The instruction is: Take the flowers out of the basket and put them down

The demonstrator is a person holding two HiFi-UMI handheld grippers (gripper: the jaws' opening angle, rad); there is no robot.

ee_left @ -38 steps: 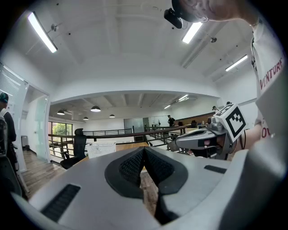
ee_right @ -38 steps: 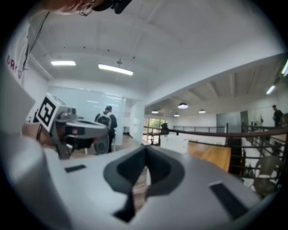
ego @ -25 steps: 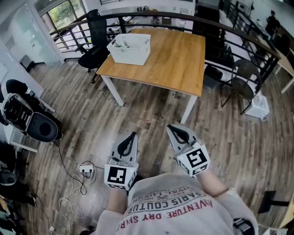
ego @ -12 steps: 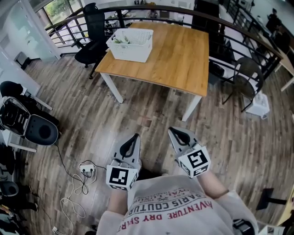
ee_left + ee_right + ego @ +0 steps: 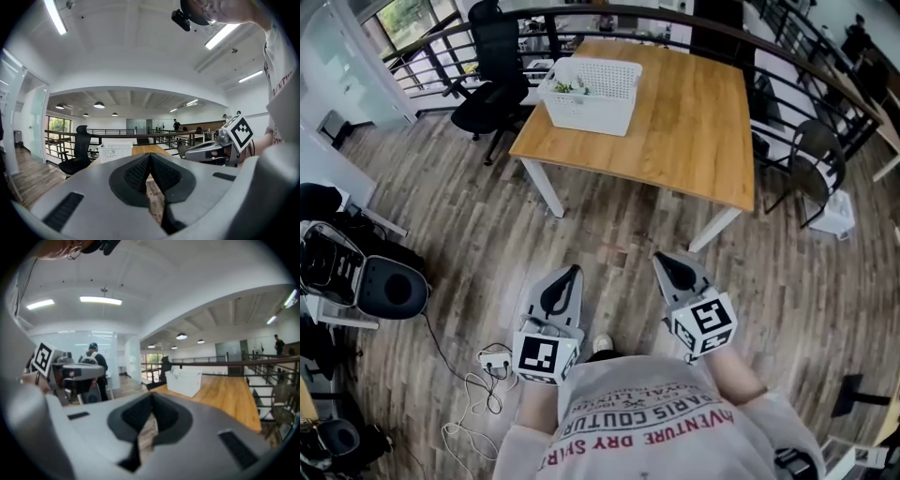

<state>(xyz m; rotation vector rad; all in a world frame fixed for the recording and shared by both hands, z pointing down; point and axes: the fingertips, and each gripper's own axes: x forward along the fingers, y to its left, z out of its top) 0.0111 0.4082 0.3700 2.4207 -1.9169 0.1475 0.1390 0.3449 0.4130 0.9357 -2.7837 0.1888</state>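
Note:
A white perforated basket (image 5: 592, 94) stands on the far left part of a wooden table (image 5: 675, 122), with green stems of flowers (image 5: 565, 87) showing inside. The basket also shows in the left gripper view (image 5: 115, 152) and the right gripper view (image 5: 186, 380). Both grippers are held close to the person's chest, well short of the table. My left gripper (image 5: 570, 274) is shut with nothing in it. My right gripper (image 5: 659, 260) is shut and empty too.
A black office chair (image 5: 492, 84) stands left of the table, another chair (image 5: 811, 164) at its right. A railing (image 5: 703, 23) runs behind. A power strip with cables (image 5: 492, 361) lies on the wooden floor at left. A person (image 5: 93, 364) stands in the distance.
The table and basket have shifted right and a little nearer in the head view as the person steps forward. Both grippers stay shut and held the same way.

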